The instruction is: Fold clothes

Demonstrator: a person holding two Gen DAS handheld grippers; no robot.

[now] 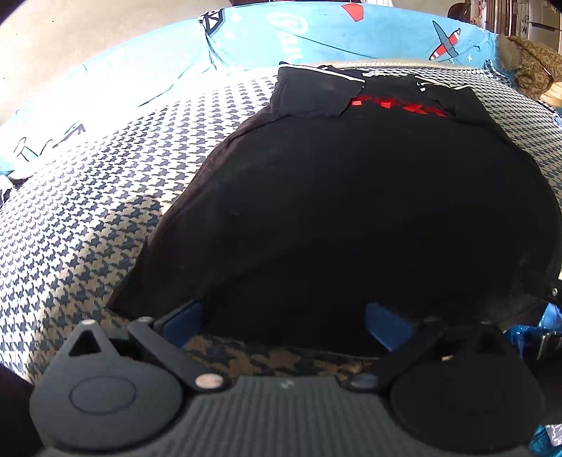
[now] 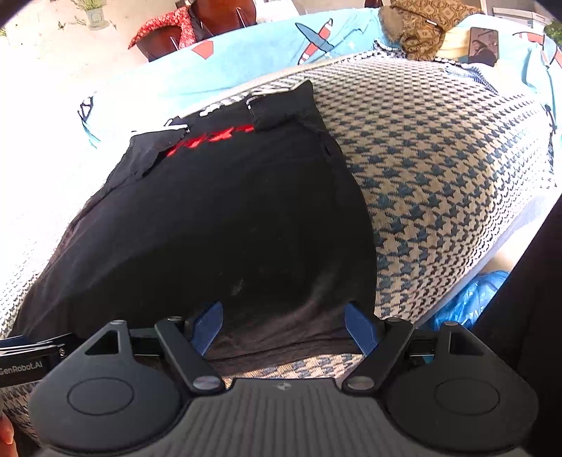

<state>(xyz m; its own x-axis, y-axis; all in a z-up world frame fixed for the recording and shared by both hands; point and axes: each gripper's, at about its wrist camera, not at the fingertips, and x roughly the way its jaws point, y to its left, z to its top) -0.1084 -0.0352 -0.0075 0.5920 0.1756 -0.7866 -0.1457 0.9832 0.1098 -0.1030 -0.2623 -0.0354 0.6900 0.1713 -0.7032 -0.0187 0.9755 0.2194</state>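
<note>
A black T-shirt [image 1: 351,211] [image 2: 210,228] lies flat on the houndstooth blanket, both sleeves folded inward over a red print near its far end. My left gripper [image 1: 284,320] is open at the shirt's near hem, blue fingers [image 1: 186,323] wide apart with the left part of the hem between them. My right gripper [image 2: 284,327] is also open. Its blue fingers [image 2: 360,330] straddle the hem near the shirt's right corner. The fingertips of both reach the dark cloth; whether they touch it is unclear.
The houndstooth blanket [image 1: 87,211] [image 2: 439,175] covers a bed with a light blue airplane-print sheet [image 1: 316,31] [image 2: 246,52]. A brown patterned cloth [image 2: 421,31] and a phone [image 2: 483,45] lie at the far right. A blue plastic bag [image 2: 463,302] sits beside the bed edge.
</note>
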